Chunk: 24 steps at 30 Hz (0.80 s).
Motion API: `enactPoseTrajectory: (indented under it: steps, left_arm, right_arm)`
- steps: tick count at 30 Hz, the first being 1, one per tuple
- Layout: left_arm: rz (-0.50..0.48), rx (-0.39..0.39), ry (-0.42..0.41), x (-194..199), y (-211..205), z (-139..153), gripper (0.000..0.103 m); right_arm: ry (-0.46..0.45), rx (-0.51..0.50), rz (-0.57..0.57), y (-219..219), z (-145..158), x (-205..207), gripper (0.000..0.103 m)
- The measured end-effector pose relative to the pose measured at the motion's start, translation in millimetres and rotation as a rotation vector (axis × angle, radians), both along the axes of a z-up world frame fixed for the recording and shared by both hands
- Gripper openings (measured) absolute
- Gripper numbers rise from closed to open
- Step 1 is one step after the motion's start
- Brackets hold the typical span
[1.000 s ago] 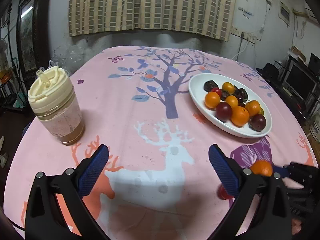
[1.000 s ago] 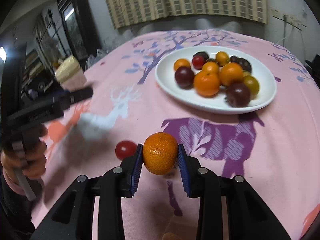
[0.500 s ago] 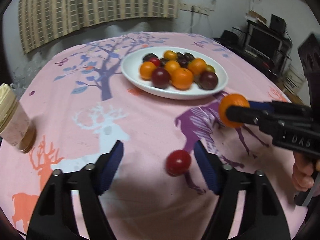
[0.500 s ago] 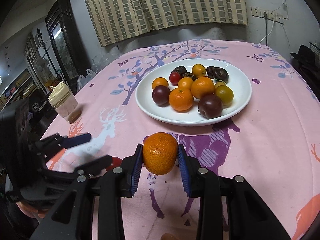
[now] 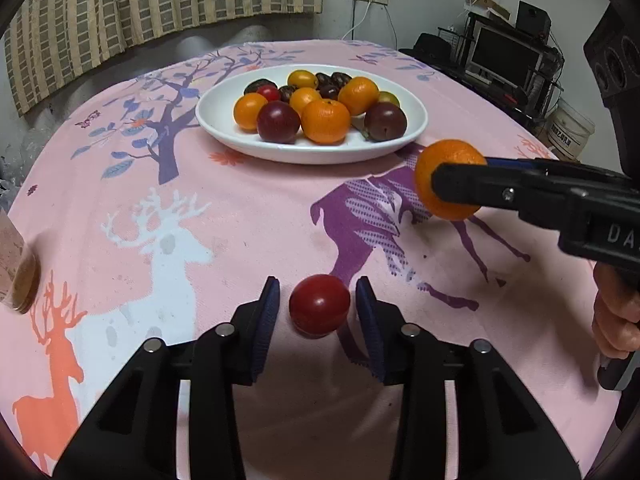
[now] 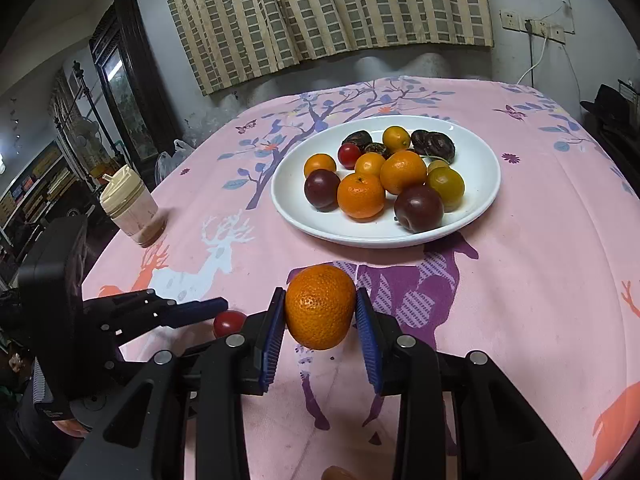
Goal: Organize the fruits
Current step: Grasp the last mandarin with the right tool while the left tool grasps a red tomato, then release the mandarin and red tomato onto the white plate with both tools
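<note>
Left wrist view: left gripper [image 5: 318, 302] narrowed, closing around tomato [image 5: 319, 305] | right gripper [image 6: 320, 312] still clamps orange [image 6: 320, 306]

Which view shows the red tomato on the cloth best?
The left wrist view: the red tomato sits whole between the closing left gripper. In the right wrist view that gripper hides most of it.

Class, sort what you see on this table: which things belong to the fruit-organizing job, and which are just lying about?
Job:
- red tomato, between the closing jaws of the left gripper
- mandarin clamped in the right gripper
- white plate of fruit

Lying about:
- lidded cup
- curtain
- monitor
</note>
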<state>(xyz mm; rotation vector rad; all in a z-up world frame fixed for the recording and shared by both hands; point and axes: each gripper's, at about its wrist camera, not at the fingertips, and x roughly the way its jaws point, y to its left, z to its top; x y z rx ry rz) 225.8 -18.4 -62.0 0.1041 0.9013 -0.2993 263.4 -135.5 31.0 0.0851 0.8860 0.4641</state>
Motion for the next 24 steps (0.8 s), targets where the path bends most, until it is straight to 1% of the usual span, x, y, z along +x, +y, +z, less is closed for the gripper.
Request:
enactPoseTrajectory:
  steps: [4,8,12,17,21,24]
  left_arm:
    - [0.007,0.006,0.017,2.3,1.1,-3.7,0.038]
    - [-0.003,0.005,0.030,2.3,-0.3,-5.7,0.031]
    - [-0.004,0.018,0.023,-0.2,-2.5,-6.3,0.030]
    - [0.025,-0.018,0.027,-1.0,3.8,-2.5,0.030]
    - [0.034,-0.040,-0.017,-7.9,6.4,9.5,0.030]
    - [0.039,-0.084,-0.040,-8.0,10.0,23.1,0.030]
  right_arm:
    - [0.001,-0.001,-0.001,0.1,-0.2,0.1,0.035]
    - [0.005,-0.003,-0.001,0.5,-0.9,-0.3,0.035]
    - [0.005,-0.005,0.000,0.4,-1.1,-0.4,0.035]
    - [0.004,-0.004,0.001,0.4,-0.7,-0.3,0.035]
    - [-0.014,-0.002,0.006,-0.8,0.4,-2.7,0.035]
    - [-0.053,-0.012,-0.005,-2.0,3.1,-3.5,0.035]
